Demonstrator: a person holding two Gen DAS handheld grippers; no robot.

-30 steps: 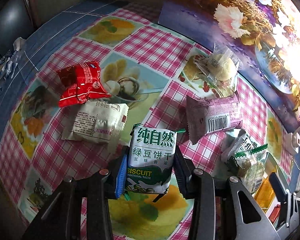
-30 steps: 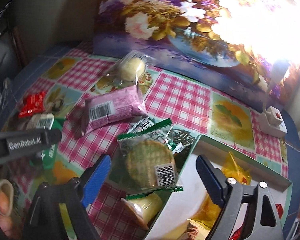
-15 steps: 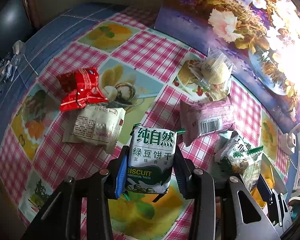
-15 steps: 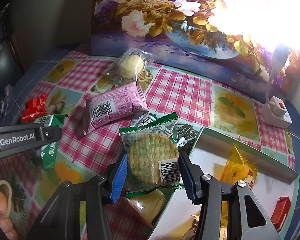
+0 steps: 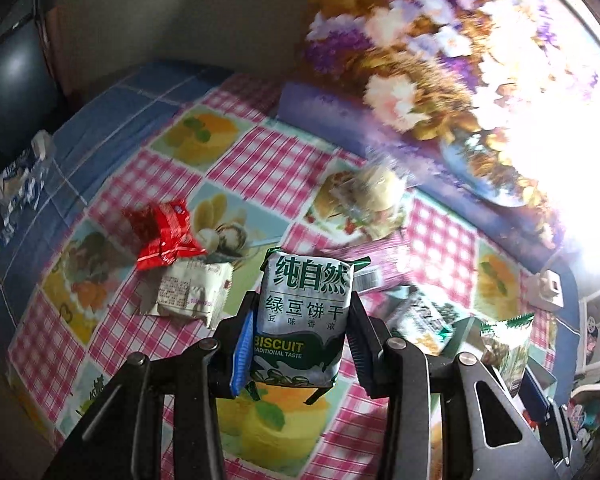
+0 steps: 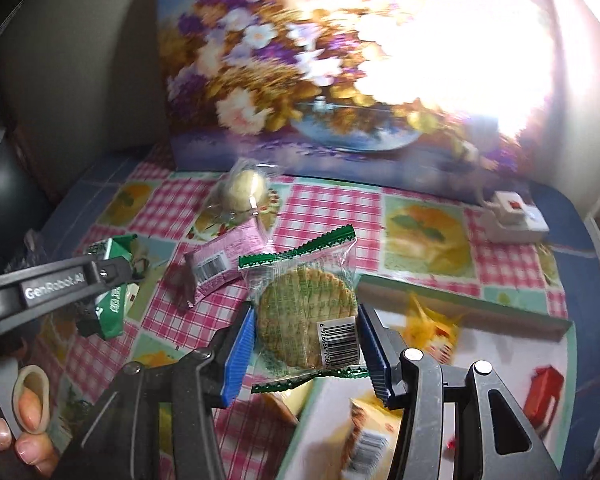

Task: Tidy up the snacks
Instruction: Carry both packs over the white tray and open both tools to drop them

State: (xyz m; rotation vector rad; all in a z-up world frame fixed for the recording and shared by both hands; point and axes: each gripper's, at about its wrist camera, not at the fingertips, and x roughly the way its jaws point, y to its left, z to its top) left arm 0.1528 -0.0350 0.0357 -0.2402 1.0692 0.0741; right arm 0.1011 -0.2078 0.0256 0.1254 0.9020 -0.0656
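My left gripper point(image 5: 300, 344) is shut on a green and white biscuit pack point(image 5: 306, 312), held upright above the checked tablecloth. My right gripper point(image 6: 306, 344) is shut on a clear, green-edged wafer packet point(image 6: 308, 312), lifted over the near corner of the white storage box point(image 6: 460, 304). That same packet point(image 5: 504, 352) shows at the right of the left wrist view. On the cloth lie a red packet point(image 5: 164, 236), a white packet point(image 5: 188, 292), a pink packet point(image 6: 224, 256) and a clear-wrapped round cake point(image 6: 246, 192). The left gripper with its green pack point(image 6: 112, 284) appears at the left of the right wrist view.
The box holds a yellow packet point(image 6: 432, 324), a red one point(image 6: 544, 392) and others near its front. A large flower painting point(image 6: 300, 80) leans along the back. A white power strip point(image 6: 512, 220) lies at the back right. A person's fingers point(image 6: 24, 412) show at the lower left.
The right gripper closed on the wafer packet and lifted it off the pile. The left gripper rose with the biscuit pack still in it. Both views now sit higher over the table.
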